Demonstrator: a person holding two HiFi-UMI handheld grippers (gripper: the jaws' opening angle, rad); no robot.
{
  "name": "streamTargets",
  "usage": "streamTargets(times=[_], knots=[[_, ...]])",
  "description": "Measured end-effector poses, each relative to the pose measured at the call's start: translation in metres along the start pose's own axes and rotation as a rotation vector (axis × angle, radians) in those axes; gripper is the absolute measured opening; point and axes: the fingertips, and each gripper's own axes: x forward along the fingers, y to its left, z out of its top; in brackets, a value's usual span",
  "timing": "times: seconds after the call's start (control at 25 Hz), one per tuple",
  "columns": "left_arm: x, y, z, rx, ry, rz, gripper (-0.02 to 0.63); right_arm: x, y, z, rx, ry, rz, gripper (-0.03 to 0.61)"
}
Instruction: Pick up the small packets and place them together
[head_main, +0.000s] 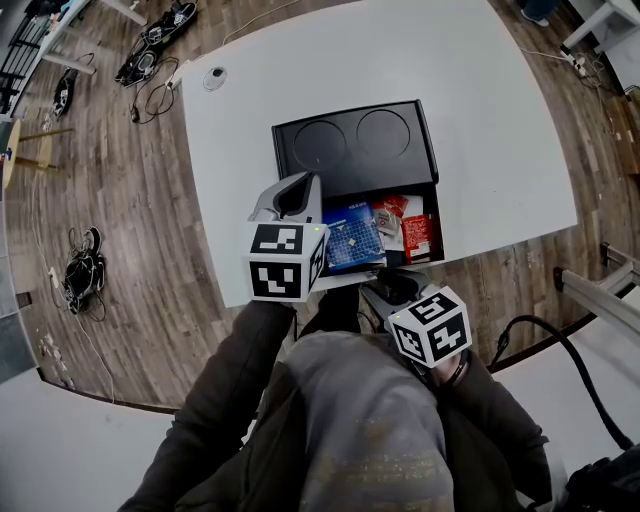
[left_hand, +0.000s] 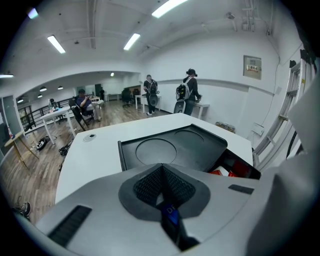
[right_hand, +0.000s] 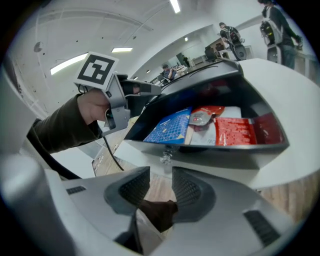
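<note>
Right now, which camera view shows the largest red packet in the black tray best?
The right gripper view: the largest red packet lies close and large, its print visible. The head view shows it small, from above. The left gripper view gives only scraps of red past the black tray's raised part.

Tray (head_main: 345, 175) on the bench (head_main: 480, 120), at my near edge. Two round recesses (head_main: 383, 132) at its far end, compartment (head_main: 345, 200) nearest me. Inside it: left packet (head_main: 352, 240), middle packet (head_main: 386, 218) just beside it, right packet (head_main: 421, 237) against the right wall.
</note>
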Motion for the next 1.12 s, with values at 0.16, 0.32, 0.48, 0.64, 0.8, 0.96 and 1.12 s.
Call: streamTargets(times=[0.16,0.32,0.48,0.64,0.8,0.96,1.12], knots=[[0.000,0.000,-0.001,-0.009,-0.002,0.000,0.003,-0.019,-0.008,-0.016,-0.002,0.043,-0.011,0.124],[0.000,0.000,0.001,-0.012,-0.006,0.002,0.003,-0.051,-0.022,-0.016,0.007,0.010,-0.048,0.005],[0.001,-0.001,0.000,-0.018,-0.005,-0.002,0.003,-0.100,-0.029,0.034,-0.063,-0.141,-0.124,0.003],[-0.001,0.000,0.001,-0.025,-0.011,0.001,0.003,-0.114,-0.062,0.109,-0.215,-0.184,-0.277,0.005],[-0.002,0.000,0.002,-0.031,-0.005,-0.007,0.003,-0.087,-0.086,0.135,-0.259,-0.077,-0.309,0.003],[-0.002,0.003,0.003,-0.019,-0.014,0.006,0.003,-0.067,-0.099,0.131,-0.250,-0.004,-0.315,0.003],[-0.001,0.004,0.002,-0.023,-0.020,0.012,0.003,-0.057,-0.105,0.134,-0.245,-0.007,-0.313,0.003]])
